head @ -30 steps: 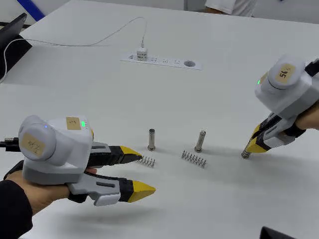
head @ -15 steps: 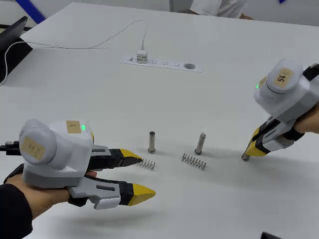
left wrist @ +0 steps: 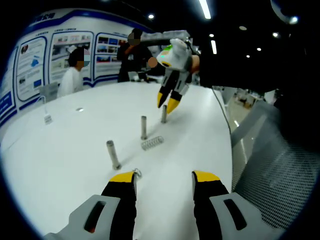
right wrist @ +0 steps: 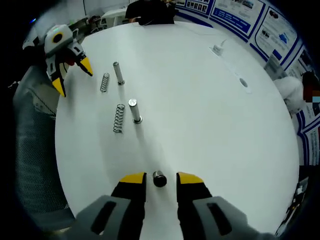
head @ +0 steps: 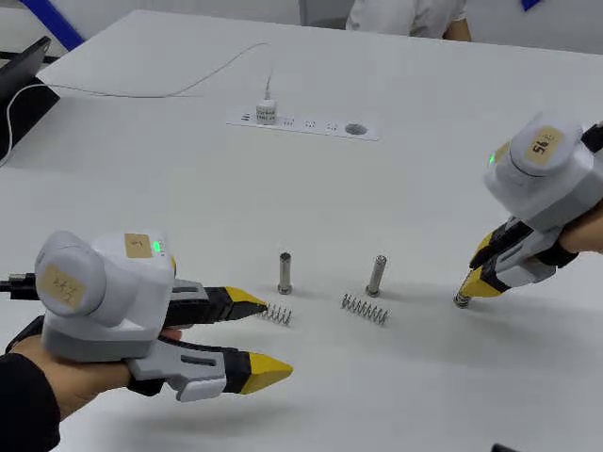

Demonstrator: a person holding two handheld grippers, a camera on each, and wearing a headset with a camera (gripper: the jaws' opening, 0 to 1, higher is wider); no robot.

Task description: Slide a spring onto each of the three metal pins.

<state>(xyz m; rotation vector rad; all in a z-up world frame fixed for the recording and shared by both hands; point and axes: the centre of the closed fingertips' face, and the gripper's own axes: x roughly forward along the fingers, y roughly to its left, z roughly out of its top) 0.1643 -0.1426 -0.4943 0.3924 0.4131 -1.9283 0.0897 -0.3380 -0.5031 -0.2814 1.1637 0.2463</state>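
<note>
Right tool [right wrist: 161, 176] unmoved, astride third pin [right wrist: 159, 179]

The right tongs [right wrist: 161, 178] flank an upright pin [right wrist: 159, 178].

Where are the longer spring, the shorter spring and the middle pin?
longer spring [head: 365, 309], head view, middle of its coils.
shorter spring [head: 277, 314], head view, middle of its coils.
middle pin [head: 376, 275], head view, mid-shaft.
</note>
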